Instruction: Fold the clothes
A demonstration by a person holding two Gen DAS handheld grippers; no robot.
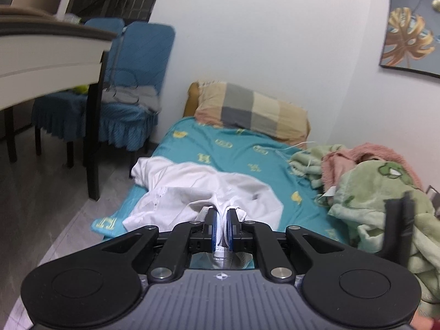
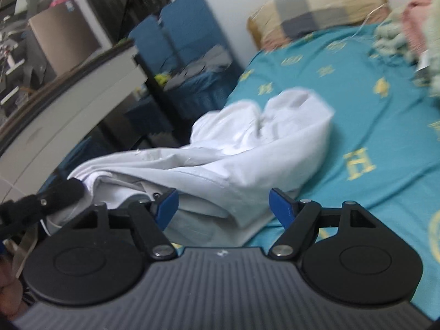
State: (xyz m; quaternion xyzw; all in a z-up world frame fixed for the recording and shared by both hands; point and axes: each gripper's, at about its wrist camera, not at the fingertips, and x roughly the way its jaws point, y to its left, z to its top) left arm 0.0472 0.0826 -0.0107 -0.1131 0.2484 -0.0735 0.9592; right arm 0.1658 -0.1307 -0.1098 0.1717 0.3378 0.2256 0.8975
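Note:
A crumpled white garment (image 1: 192,189) lies on the teal bedsheet (image 1: 233,151) near the bed's left edge. My left gripper (image 1: 222,220) is shut on a bunched fold of this white garment, with cloth pinched between its blue pads. In the right wrist view the same white garment (image 2: 247,148) is heaped on the teal bedsheet (image 2: 357,104). My right gripper (image 2: 223,206) stands open just in front of its near edge, and cloth lies between the blue fingertips (image 2: 280,206) without being pinched. Part of the other gripper (image 2: 49,203) shows dark at the left of that view.
A checked pillow (image 1: 253,107) lies at the bed's head against the white wall. Green and pink blankets (image 1: 371,187) are piled on the bed's right side. A blue-covered chair (image 1: 132,88) and a table (image 1: 49,52) stand left of the bed on grey floor.

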